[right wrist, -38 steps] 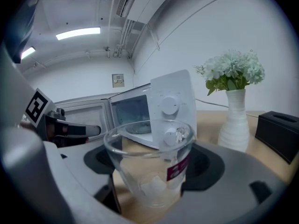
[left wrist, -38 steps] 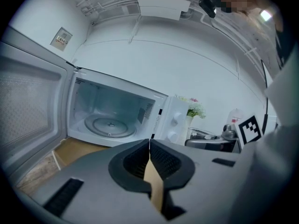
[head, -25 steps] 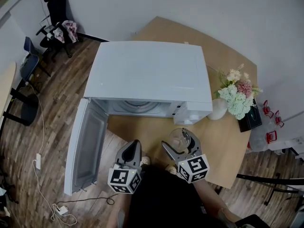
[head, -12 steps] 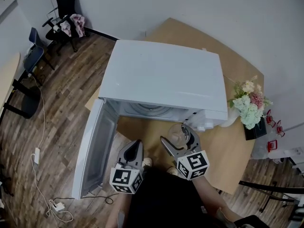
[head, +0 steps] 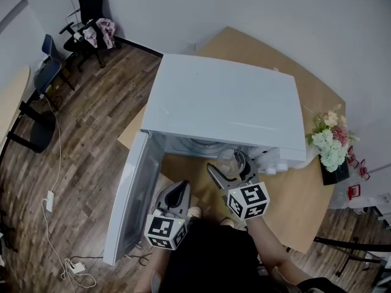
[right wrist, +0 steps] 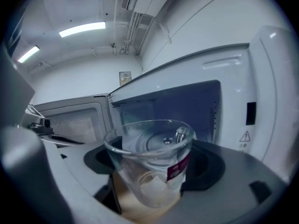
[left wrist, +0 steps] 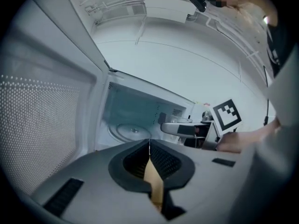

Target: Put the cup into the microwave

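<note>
A clear glass cup (right wrist: 152,164) with a small red label is held upright between the jaws of my right gripper (head: 229,163), just in front of the open mouth of the white microwave (head: 229,102). In the head view the cup (head: 228,162) sits at the cavity's front edge. The glass turntable (left wrist: 133,130) shows inside the cavity. My left gripper (head: 181,190) hangs lower left by the swung-open door (head: 131,194), its jaws pressed together with nothing between them (left wrist: 150,155).
The microwave stands on a round wooden table (head: 293,194). A vase of flowers (head: 330,142) stands to the right of it. Chairs (head: 91,23) and a floor cable (head: 58,182) lie to the left on the wooden floor.
Both grippers have moved forward toward the microwave; the cup has gone from over the table to the cavity's mouth. The head view has shifted closer.
</note>
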{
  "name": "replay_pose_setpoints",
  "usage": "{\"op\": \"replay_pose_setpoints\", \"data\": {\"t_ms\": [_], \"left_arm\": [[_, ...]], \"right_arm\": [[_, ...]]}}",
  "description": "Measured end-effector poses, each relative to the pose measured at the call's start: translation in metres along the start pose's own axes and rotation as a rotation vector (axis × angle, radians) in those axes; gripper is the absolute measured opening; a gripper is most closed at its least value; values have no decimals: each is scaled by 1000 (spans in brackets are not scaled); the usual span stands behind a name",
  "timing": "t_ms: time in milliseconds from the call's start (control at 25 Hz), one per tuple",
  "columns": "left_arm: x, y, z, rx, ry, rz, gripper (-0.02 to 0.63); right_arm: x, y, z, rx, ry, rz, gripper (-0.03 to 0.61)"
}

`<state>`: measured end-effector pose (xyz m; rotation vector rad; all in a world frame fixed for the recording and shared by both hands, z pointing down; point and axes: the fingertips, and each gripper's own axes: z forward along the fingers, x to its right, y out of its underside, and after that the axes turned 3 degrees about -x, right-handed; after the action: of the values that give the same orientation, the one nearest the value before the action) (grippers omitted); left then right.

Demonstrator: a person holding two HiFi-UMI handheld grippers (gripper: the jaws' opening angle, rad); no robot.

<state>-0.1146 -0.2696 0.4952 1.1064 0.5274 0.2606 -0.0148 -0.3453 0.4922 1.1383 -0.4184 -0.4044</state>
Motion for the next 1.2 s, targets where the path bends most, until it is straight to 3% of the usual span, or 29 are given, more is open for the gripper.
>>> {"op": "replay_pose_setpoints", "data": {"t_ms": [480, 1200], "left_arm": [[-9, -3, 7, -5, 24, 13, 6], [-18, -2, 14, -13, 1, 7, 6]], "right_arm": [[13, -24, 60, 36, 36, 0, 383], [20, -14, 114, -25, 52, -22, 383]]}}
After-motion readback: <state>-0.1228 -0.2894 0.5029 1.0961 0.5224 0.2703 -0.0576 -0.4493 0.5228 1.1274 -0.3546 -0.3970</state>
